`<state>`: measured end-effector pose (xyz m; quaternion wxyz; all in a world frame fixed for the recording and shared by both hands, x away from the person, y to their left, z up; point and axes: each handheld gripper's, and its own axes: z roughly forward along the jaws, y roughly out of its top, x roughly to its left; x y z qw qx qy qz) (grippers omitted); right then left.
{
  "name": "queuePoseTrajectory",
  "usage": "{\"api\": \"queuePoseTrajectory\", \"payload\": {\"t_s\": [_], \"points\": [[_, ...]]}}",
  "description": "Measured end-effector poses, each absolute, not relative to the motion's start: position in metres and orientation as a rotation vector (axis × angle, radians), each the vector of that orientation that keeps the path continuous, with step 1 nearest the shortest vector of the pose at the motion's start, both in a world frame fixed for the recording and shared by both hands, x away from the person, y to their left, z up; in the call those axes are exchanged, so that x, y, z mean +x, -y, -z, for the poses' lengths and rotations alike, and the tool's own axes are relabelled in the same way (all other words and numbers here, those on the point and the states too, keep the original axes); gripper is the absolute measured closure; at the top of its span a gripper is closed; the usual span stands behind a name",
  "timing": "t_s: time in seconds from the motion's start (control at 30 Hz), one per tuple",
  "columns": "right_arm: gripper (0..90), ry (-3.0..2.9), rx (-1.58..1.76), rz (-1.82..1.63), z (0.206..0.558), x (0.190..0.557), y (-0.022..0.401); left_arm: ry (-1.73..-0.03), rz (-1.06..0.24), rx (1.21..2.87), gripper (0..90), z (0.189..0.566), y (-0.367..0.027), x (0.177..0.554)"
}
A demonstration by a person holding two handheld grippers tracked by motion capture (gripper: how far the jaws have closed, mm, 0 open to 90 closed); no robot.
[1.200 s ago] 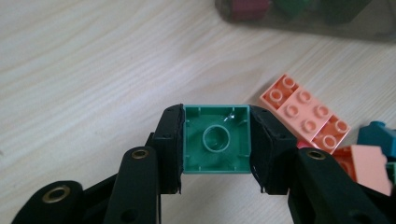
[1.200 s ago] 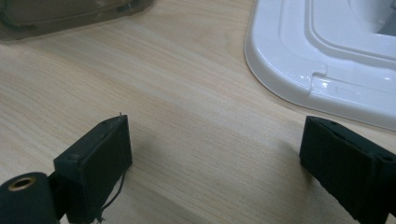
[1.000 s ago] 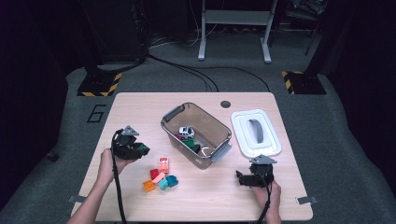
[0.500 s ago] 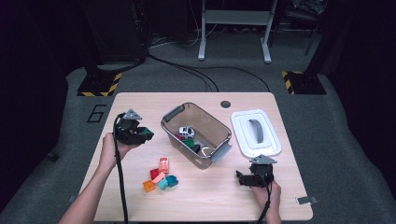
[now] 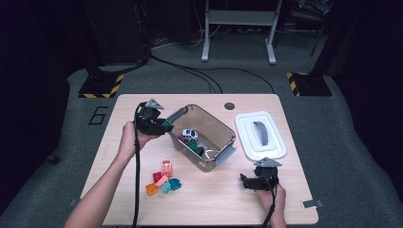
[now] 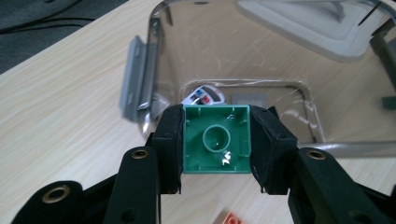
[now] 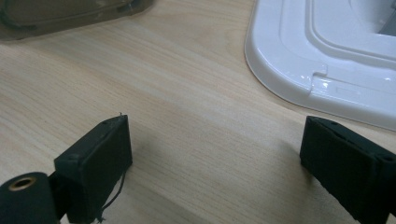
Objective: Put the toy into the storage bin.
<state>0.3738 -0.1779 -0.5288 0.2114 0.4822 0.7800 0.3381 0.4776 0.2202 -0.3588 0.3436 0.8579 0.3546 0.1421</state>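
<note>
My left gripper [image 6: 216,145] is shut on a green brick [image 6: 216,139], its hollow underside facing the camera. In the high view the left gripper [image 5: 165,126] hovers at the left rim of the clear plastic bin [image 5: 223,130], brick end toward it. Inside the bin lie a small white toy car [image 5: 189,134] and a few other pieces; the car [image 6: 204,95] also shows through the bin's floor in the left gripper view. My right gripper [image 5: 245,182] rests low on the table near its front right, jaws open with bare wood between them [image 7: 215,154].
A white lid [image 5: 260,135] with a grey handle lies right of the bin; its rim [image 7: 299,88] is just ahead of the right gripper. Several loose bricks [image 5: 163,180] in red, orange and teal sit on the table in front of the bin. The bin's grey latch [image 6: 135,79] sticks out.
My left gripper has lifted the green brick away from the loose pile and carried it up and rightward to the bin's left rim. The right gripper stayed put.
</note>
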Motion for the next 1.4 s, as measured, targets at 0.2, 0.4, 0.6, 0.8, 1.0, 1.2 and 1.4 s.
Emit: {"api": "queuePoseTrajectory", "payload": {"t_s": [0.2,0.4,0.6,0.8,1.0,1.2,1.4], "points": [[8.2,-2.168,1.341,-0.941,0.529,0.374,0.178,-0.907,-0.329,2.259,58.6,0.366,-0.195,0.487],[8.3,-2.169,1.342,-0.942,0.529,0.374,0.178,-0.92,-0.286,2.306,58.5,0.375,-0.182,0.492],[8.3,-2.168,1.339,-0.94,0.529,0.374,0.178,-0.924,-0.248,2.346,58.3,0.381,-0.177,0.496],[8.3,-2.166,1.338,-0.94,0.529,0.374,0.178,-0.94,-0.199,2.381,58.1,0.392,-0.174,0.5],[8.3,-2.166,1.339,-0.94,0.529,0.374,0.178,-0.938,-0.179,2.4,57.2,0.396,-0.175,0.5],[8.3,-2.166,1.339,-0.94,0.529,0.374,0.178,-0.93,-0.172,2.38,50.4,0.391,-0.181,0.493],[8.3,-2.166,1.339,-0.94,0.529,0.374,0.178,-0.904,-0.228,2.331,38.3,0.378,-0.189,0.477]]}}
